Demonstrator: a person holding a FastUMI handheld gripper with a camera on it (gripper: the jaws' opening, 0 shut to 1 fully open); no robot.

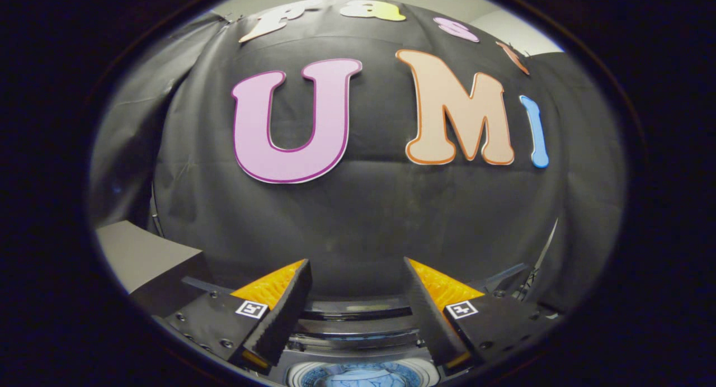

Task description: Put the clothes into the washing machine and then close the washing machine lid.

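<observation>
My gripper (357,267) stands open, its two fingers spread wide with nothing between them, pointing at the booth's black cloth wall. Below and between the fingers lies the top of the washing machine (358,331), seen from above. Its round drum opening (358,374) shows under the fingers, with something blue inside; whether that is clothing or the drum's floor I cannot tell. The dark back rim of the machine (358,308) runs across just beyond the opening. The lid's position is hidden.
A grey flat surface (137,253) sits to the left beside the machine. The black cloth wall (358,219) rises close behind the machine. Thin dark stand legs (528,289) show to the right of the right finger.
</observation>
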